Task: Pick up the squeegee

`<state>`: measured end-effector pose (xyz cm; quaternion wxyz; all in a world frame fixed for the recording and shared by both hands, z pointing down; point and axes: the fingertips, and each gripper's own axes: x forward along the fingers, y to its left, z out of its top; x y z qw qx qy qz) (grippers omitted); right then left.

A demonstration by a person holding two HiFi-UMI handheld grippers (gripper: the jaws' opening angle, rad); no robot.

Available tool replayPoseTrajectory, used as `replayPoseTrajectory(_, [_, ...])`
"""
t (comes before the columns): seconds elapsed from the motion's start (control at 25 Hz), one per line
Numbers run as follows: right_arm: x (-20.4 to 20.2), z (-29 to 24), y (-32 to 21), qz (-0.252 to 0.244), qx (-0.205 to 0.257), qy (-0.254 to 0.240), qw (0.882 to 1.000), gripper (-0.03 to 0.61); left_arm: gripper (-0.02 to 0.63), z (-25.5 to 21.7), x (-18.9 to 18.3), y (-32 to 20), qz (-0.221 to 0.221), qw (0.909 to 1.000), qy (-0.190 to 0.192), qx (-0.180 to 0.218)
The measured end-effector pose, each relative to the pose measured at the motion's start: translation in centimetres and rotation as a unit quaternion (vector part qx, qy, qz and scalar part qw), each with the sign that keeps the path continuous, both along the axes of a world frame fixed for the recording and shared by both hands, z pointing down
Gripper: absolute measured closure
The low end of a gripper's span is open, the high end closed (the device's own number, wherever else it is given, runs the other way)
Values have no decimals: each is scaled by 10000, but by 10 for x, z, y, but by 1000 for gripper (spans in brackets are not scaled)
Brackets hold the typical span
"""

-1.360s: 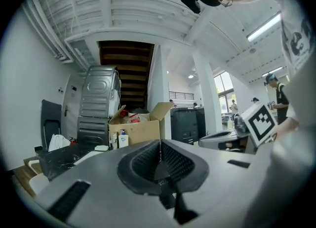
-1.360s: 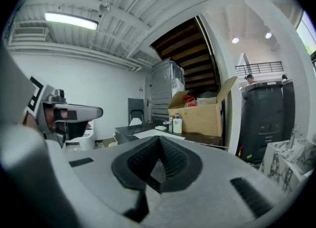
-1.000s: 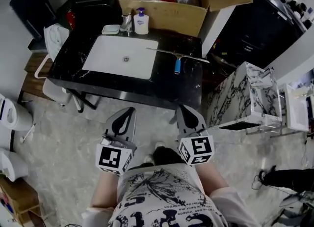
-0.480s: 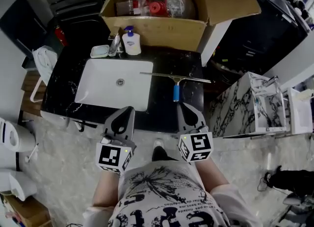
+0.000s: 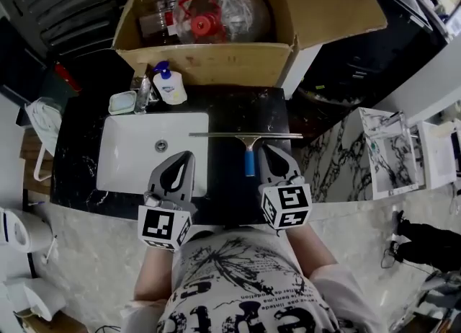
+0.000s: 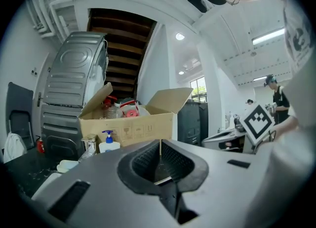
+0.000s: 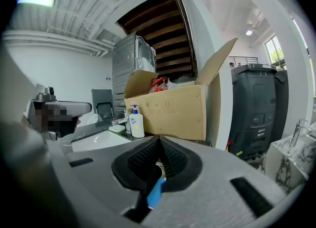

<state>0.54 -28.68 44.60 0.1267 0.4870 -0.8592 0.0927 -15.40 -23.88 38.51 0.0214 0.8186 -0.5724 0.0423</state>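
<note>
Left gripper (image 5: 187,156) and right gripper (image 5: 269,150) both had jaws together, empty; squeegee (image 5: 249,153) lay flat on counter (image 5: 238,112), handle just beside right gripper.

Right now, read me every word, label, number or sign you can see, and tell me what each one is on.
No word or number can be read.
Cardboard box: small printed symbols on its side, no legible words.
Soap bottle: label too small to read.
Shirt: large lettering, cut off and distorted, unreadable.
Marker cubes: black-and-white squares only.
</note>
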Motion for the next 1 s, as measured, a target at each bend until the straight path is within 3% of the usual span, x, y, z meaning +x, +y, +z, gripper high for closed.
replayPoseTrajectory(0.24, [-6, 18, -13, 349, -318, 175, 9987, 586, 601, -6, -9, -27, 311, 9994, 126, -86])
replayPoseTrajectory(0.4, [-8, 42, -15, 628, -843, 366, 9938, 584, 601, -5, -20, -37, 670, 9976, 143, -85])
replayPoseTrajectory(0.56, [-9, 75, -17, 794, -1549, 618, 9828, 581, 601, -4, -31, -45, 904, 9957, 188, -96])
replayPoseTrajectory(0.84, [-9, 130, -23, 903, -2538, 1070, 9571, 439, 601, 15, -43, -53, 1169, 9922, 347, -239])
replayPoseTrajectory(1.0, [-8, 149, -34, 985, -2958, 1176, 9429, 421, 601, 24, -46, -59, 1200, 9914, 360, -383])
